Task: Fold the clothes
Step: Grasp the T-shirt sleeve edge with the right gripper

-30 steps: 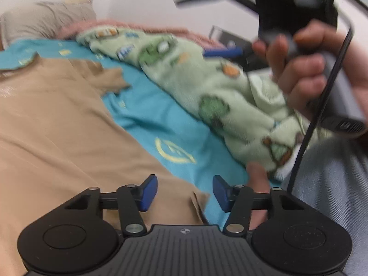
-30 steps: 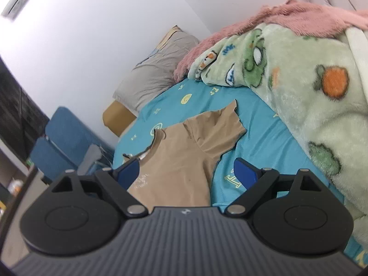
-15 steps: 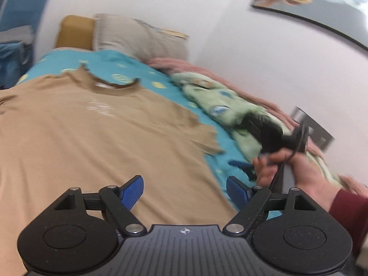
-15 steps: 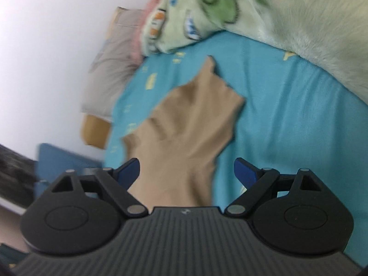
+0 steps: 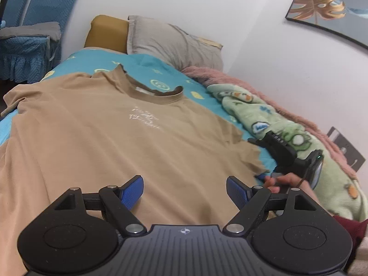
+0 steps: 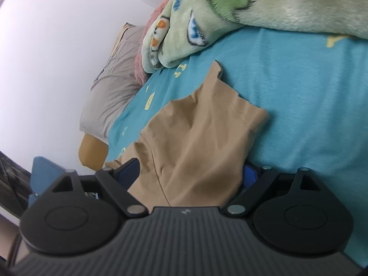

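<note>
A tan T-shirt [image 5: 128, 142] lies flat and face up on the teal bed sheet [image 5: 142, 62], its collar [image 5: 158, 96] at the far end. My left gripper [image 5: 185, 191] hovers open over the shirt's lower body with nothing between its blue pads. At the shirt's right edge, a hand [image 5: 285, 180] holds the other gripper low. In the right wrist view the shirt's short sleeve [image 6: 207, 133] lies between the wide jaws of my right gripper [image 6: 188, 172]. The cloth covers part of the right pad [image 6: 249, 174], and the pads do not press on it.
A green cartoon blanket [image 5: 287, 138] over a pink one [image 5: 230, 78] is bunched along the right side of the bed, close to the sleeve. A grey pillow [image 5: 170, 43] leans at the head. A blue covered chair [image 5: 27, 53] stands at the far left.
The left view swung from the blanket side to look up the shirt toward the collar, and its jaws widened. The right gripper dropped to the sleeve, which now lies between its jaws.
</note>
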Demonstrator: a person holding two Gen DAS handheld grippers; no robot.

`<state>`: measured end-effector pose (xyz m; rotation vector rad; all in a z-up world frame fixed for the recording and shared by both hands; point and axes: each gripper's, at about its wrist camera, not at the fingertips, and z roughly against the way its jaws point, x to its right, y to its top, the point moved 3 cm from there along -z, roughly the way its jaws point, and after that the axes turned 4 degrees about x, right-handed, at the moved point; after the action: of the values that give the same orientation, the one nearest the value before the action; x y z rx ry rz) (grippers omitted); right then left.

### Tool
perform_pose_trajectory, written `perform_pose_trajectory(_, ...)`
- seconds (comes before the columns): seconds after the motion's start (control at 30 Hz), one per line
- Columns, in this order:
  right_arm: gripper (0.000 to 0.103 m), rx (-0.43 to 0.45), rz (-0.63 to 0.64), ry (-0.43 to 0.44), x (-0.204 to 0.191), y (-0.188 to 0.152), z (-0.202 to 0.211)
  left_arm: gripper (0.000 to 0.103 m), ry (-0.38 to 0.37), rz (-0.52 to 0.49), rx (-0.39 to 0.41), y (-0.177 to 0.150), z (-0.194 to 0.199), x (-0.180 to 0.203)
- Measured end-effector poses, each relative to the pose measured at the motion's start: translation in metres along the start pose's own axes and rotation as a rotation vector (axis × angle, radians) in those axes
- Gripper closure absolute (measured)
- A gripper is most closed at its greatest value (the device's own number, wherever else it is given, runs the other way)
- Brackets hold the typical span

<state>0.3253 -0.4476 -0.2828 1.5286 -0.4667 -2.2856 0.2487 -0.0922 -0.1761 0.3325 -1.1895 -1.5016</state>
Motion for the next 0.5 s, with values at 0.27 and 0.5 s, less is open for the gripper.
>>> perform_pose_trajectory(0.27,0.013,0.032,0.052,-0.008,-0.011,0.01,-0.031,0.022,0.008,-0.004,0.01,-0.001,0.001,-0.002)
perform_pose_trajectory(0.5,0.043,0.02,0.133,-0.109,-0.023,0.03,-0.07,0.022,0.023,0.021,-0.004,-0.002,-0.012,-0.006)
